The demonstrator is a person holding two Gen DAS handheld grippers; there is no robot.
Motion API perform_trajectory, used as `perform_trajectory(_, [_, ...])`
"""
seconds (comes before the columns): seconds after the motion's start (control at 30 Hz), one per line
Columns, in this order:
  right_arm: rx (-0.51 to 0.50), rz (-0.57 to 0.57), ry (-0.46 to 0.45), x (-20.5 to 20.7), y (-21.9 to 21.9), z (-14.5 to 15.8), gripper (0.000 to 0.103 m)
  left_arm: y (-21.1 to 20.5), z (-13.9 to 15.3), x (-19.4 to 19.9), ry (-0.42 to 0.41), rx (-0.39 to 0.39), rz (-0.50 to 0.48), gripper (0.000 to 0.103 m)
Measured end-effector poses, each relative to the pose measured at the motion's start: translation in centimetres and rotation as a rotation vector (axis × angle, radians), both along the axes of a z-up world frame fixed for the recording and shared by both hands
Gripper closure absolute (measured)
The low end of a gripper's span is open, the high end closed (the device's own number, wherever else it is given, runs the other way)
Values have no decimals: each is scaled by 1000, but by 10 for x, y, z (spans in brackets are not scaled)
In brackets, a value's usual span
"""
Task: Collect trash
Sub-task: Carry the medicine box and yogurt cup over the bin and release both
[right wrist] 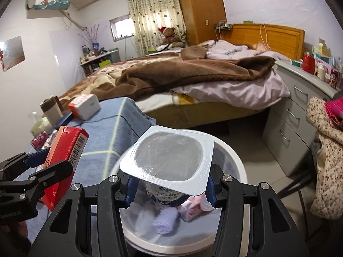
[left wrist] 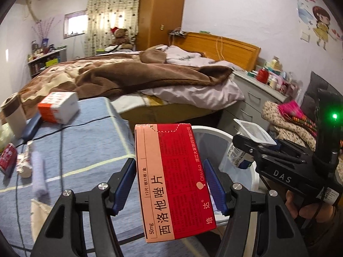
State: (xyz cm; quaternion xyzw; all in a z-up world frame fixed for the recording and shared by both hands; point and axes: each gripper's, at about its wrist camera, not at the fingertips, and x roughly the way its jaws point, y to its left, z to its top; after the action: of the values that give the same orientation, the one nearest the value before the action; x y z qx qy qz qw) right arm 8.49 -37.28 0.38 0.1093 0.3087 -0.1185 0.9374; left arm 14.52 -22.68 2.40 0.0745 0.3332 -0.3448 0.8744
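Observation:
My left gripper [left wrist: 171,182] is shut on a red and pink medicine box [left wrist: 173,180], held upright beside the rim of a white trash bin [left wrist: 216,135]. It also shows in the right wrist view [right wrist: 66,150]. My right gripper [right wrist: 169,186] is shut on a white yogurt cup [right wrist: 169,156], held over the white trash bin [right wrist: 231,152]. The cup also shows in the left wrist view [left wrist: 246,141]. Inside the bin lie a pink wrapper [right wrist: 190,208] and crumpled pale tissue [right wrist: 165,220].
A table with a blue checked cloth [left wrist: 92,141] holds an orange and white box [left wrist: 57,107], a paper cup [left wrist: 14,113], a red packet [left wrist: 7,159], a rolled pale item [left wrist: 38,175] and cables. A bed [right wrist: 193,79], grey drawers [right wrist: 295,111] and piled clothes [right wrist: 325,150] surround the bin.

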Motion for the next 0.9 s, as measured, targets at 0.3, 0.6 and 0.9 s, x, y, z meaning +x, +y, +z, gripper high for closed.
perform_trajectory(0.3, [2,-20,63,-1,-22,-14,51,-36,-20,-1,52,23,-59,36])
perform_trajectory(0.6, [18,-14,125,4,-33,-28,51,-46,-35,6,84,51,-60,36])
perform_trajectory(0.9, [37,-17,135,3,-36,-30,35,-40,-32,7,82,32,-52,28])
